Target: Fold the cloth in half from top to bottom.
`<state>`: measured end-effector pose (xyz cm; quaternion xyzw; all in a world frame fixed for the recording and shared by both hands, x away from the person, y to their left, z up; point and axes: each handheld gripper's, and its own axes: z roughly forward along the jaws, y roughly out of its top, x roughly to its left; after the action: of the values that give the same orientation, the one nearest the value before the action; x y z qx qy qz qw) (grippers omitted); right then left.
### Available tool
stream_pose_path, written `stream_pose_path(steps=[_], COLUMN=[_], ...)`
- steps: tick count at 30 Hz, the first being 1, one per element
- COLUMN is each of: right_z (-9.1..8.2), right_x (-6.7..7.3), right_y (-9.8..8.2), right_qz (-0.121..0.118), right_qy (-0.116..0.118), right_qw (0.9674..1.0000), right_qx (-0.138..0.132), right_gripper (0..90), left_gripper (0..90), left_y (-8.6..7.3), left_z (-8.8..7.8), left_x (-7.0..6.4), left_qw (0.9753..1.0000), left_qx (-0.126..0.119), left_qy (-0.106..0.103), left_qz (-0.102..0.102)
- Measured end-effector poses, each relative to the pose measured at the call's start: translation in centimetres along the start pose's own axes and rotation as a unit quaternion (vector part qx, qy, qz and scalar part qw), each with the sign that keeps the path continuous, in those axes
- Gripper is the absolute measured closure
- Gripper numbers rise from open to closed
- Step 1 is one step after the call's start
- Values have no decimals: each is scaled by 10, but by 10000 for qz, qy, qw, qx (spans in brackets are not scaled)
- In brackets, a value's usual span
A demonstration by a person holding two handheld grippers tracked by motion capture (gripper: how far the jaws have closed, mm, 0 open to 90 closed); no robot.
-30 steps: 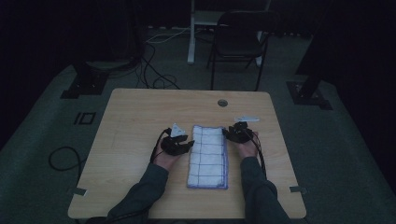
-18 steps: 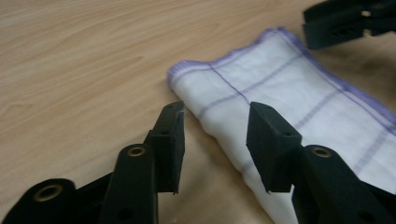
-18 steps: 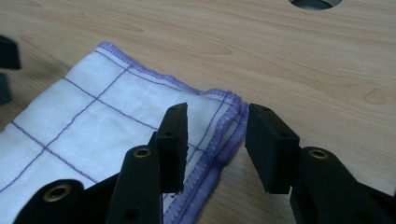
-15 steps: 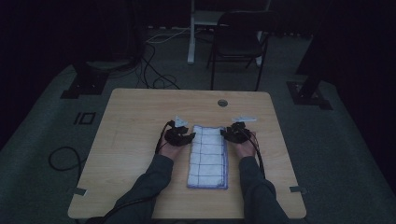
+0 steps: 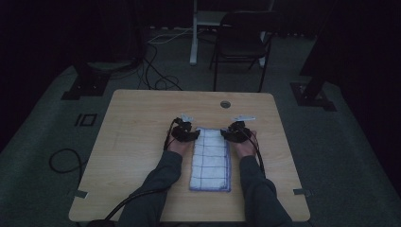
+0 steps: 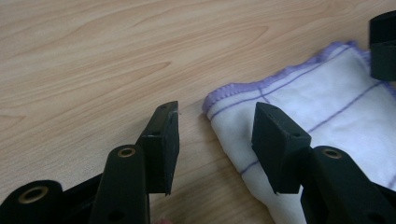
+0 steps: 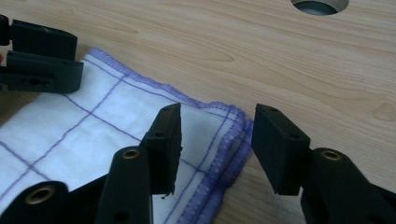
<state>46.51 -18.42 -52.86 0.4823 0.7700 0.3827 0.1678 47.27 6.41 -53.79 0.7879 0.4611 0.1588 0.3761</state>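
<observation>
Near edge of cloth: the folded white cloth with purple check lines lies flat on the surface, long way running from the person's side outward; its near end rests between the two forearms, untouched.

Left tool: the left tool stands at the cloth's far left corner, released, nothing pinched. Its jaws have just been opening. One jaw is over bare wood beside the cloth, the other over the cloth; the purple-stitched corner lies in the gap between them.

Right tool: the right tool stands at the cloth's far right corner, also released, and its jaws have just been opening too. One jaw is over the cloth, the other over wood just past the hem, so the stacked hem sits in the gap.

Step in hand (judgement): taking both far corners, likely for a fold towards the near end.

How to do it well: lower each tool until the outer jaw slides under all layers at the corner, not just the top one. Close both together. Lift evenly so the cloth's long edges stay parallel.

Risk: catching a single layer would let the fold open up on one side.

Beyond the cloth: a round cable hole in the surface lies past the cloth's far right corner, clear of the work.
</observation>
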Motion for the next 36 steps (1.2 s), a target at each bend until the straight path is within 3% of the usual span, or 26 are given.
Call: stream_pose_path(steps=[3,7,13,17,27,31,36], right_z=[3,8,12,13,13,14,14], right_x=[-2,-2,-4,-3,0,1,0], right_y=[-1,-2,-4,-4,-2,0,0], right_qz=[28,-22,-94,-240,-262,-242,-149], right_qy=[-11,29,-24,-29,97,212,266], right_qw=[10000,9998,9997,9994,9990,9985,9987], right_qx=[76,172,238,243,340,432,419], right_gripper=[515,509,497,518,727,818,852], left_gripper=[500,493,495,505,685,804,859], left_y=[-1,0,-1,3,16,16,19], left_z=[5,7,8,8,9,10,10], left_x=[-2,-5,-6,-6,-7,-8,-8], left_qw=[9999,9996,9994,9993,9975,9977,9969], left_qx=[-3,2,-23,111,596,595,671], left_qy=[98,241,272,262,-53,-182,-244], left_qz=[-21,116,219,260,369,281,325])
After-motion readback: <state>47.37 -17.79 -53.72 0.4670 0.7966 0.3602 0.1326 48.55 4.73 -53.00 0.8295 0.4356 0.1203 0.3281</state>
